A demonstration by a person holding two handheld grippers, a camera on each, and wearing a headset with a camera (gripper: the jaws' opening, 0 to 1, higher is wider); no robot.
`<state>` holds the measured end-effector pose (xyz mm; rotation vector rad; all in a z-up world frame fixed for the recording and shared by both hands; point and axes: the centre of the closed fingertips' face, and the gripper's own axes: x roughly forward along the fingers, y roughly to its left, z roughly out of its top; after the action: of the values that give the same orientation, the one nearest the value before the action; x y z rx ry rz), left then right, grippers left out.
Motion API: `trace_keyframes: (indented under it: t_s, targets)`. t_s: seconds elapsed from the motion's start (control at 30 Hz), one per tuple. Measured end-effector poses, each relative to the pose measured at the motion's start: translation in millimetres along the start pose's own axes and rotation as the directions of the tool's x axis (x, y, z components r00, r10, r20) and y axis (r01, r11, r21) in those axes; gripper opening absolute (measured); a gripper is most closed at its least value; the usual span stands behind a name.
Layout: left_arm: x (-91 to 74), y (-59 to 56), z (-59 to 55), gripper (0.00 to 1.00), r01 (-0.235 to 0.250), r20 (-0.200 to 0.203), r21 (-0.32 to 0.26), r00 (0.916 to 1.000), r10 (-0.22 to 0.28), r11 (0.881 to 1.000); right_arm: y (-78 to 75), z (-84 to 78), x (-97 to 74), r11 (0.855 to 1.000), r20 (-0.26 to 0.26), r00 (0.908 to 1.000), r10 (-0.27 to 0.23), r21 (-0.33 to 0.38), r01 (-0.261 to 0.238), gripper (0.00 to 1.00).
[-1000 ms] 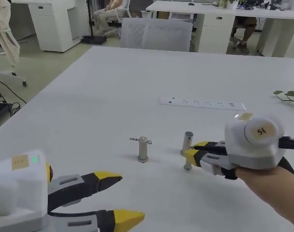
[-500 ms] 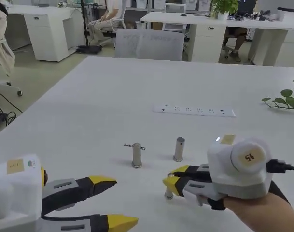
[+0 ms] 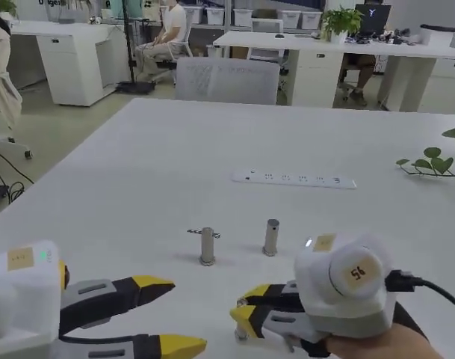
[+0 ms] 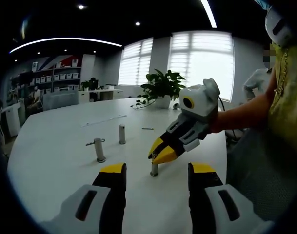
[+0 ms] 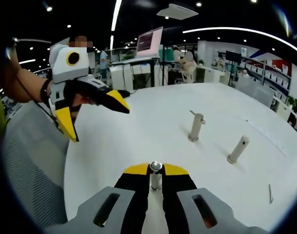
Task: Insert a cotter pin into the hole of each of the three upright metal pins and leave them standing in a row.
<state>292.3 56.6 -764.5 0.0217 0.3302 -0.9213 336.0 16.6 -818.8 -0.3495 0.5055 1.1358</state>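
The right hand-held gripper point(image 5: 155, 169), closed on a short grey metal pin point(image 5: 155, 178) at the front of the white surface point(image 3: 212, 149), should keep it vertical, in line with the cottered metal pin point(image 3: 207, 247) and the bare metal pin point(image 3: 271, 237), while the left hand-held gripper point(image 3: 178, 314) hangs open.

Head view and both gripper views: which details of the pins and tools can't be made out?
- Held pin: head view, mostly hidden by right tool.
- Loose cotter pin: left gripper view, too small for detail.
- Left tool: head view, lower jaw cut by bottom edge.
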Motion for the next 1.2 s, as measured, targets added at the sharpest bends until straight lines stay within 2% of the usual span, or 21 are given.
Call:
trace_keyframes:
  t_s: [0.13,0.37,0.73,1.2]
  targets:
    - [-0.9,-1.6,-1.1,0.49,0.001,-0.004,-0.001,1.0,-0.001,1.0,-1.5,-4.5,0.4,1.0,-0.006,0.9999,0.011,0.004,-0.011,0.09]
    - [1.1,-2.2,-3.5,0.49,0.005,-0.015,-0.004,0.9999,-0.006,1.0,-1.9,-4.8,-0.2,0.999,0.013,0.9994,0.031,-0.005,-0.031,0.09]
    - [8.8,-4.2,-3.1,0.48,0.025,-0.018,-0.002,0.9995,-0.026,1.0,-3.7,-5.5,-1.2,0.999,0.018,0.9995,0.026,-0.027,-0.026,0.11]
    - [5.7,-6.9,-1.6,0.48,0.026,-0.023,0.001,0.9994,-0.026,1.0,-2.5,-6.1,-2.7,0.999,0.012,0.9994,0.033,-0.029,-0.032,0.18]
